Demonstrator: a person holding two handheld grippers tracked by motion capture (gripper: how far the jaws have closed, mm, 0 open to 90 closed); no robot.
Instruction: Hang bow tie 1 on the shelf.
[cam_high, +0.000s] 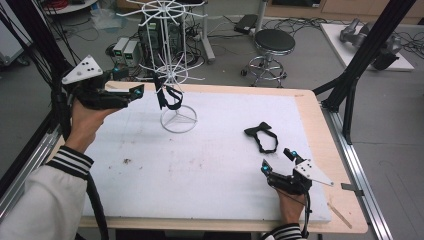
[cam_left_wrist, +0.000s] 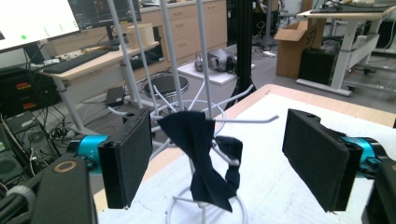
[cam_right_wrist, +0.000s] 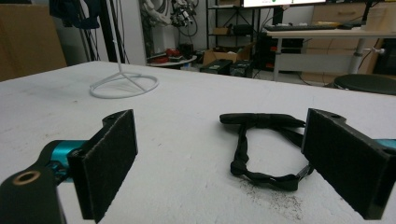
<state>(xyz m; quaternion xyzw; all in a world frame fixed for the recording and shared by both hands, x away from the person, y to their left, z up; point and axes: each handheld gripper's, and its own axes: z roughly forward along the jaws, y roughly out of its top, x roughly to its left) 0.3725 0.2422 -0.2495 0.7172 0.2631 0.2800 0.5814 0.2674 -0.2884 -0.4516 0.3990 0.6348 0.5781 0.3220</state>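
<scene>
Left gripper (cam_high: 136, 91), jaws spread with nothing pinched, sits near the bow tie (cam_left_wrist: 198, 156) hanging on the white wire rack (cam_high: 172, 70). Right gripper (cam_high: 278, 160), jaws also spread, rests near a second bow tie (cam_high: 262, 136) lying on the white mat (cam_high: 200, 165).

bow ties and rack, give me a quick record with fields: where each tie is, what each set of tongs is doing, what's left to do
hung tie: black fabric bow tie draped on a low arm of the white wire display rack
loose tie: second black bow tie with strap lying flat on the white foam mat
left tongs: open, hung tie between the pads but untouched
right tongs: open, low over the mat, facing the loose tie
likely next: right tongs pick up the loose tie
</scene>
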